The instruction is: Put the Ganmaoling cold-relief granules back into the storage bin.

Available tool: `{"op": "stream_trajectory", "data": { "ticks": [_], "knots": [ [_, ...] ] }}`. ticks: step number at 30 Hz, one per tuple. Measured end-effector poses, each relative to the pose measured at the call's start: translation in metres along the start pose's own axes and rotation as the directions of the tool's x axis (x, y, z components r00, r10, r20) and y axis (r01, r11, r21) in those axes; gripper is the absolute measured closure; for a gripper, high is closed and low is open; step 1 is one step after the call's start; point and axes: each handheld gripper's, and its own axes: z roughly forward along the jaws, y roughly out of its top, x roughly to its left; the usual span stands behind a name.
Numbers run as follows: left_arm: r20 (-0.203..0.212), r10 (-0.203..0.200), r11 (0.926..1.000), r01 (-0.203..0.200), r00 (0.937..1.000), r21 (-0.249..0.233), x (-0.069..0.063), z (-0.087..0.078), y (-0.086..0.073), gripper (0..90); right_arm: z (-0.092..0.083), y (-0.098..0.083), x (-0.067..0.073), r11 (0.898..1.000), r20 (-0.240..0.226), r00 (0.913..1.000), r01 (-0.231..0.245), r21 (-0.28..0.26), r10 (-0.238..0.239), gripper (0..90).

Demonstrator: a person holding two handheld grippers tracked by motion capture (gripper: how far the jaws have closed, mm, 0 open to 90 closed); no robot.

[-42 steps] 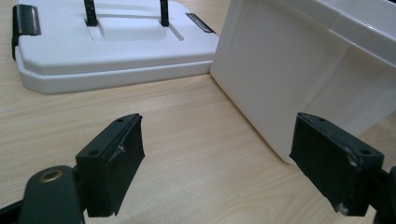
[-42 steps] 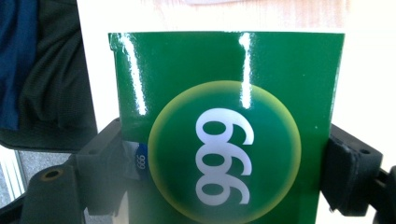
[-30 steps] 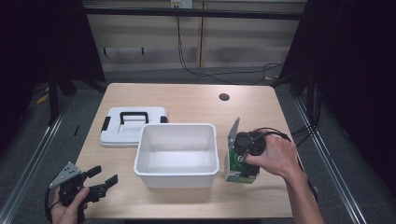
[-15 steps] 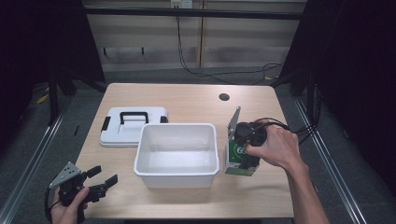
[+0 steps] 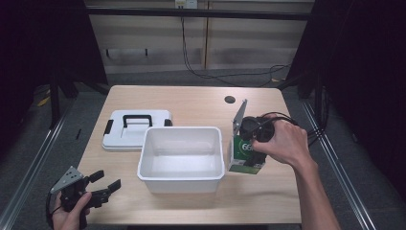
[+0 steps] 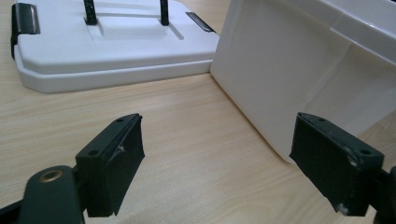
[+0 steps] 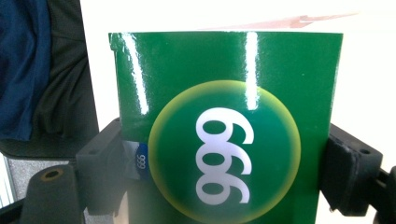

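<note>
The green carton [image 7: 224,126] has a glossy face with a yellow-rimmed green circle and white digits that read as 666 or 999, depending on which way up it is taken. In the high view it [image 5: 245,154] stands upright on the wooden table [image 5: 191,100], just beside the right wall of the white plastic bin [image 5: 182,155].

The right gripper [image 7: 224,172] has its two black jaws pressed against the carton's opposite sides, the box filling the gap between them. The grey plate on top of this gripper rises beside the carton in the high view.

The left gripper [image 6: 233,163] is held low at the table's near left corner, jaws spread wide over bare wood. Ahead of its right jaw is the bin's outer wall [image 6: 289,70]; beyond its left jaw lies the white lid with black handle [image 6: 112,42].
</note>
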Motion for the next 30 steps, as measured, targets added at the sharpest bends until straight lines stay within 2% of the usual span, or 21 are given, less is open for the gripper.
{"op": "stream_trajectory", "data": {
  "ticks": [22,30],
  "knots": [
    [-0.004,0.001,1.0,-0.001,1.0,-0.004,0.0,0.0,0.0,16.8,-0.035,0.014,-0.001,1.0,0.028,0.9996,0.009,0.005,-0.009,16.4],
    [-0.003,-0.002,1.0,0.002,1.0,-0.007,0.0,0.0,0.0,16.8,-0.046,0.026,0.001,1.0,0.026,0.9994,0.023,0.003,-0.023,16.4]
  ]
}}
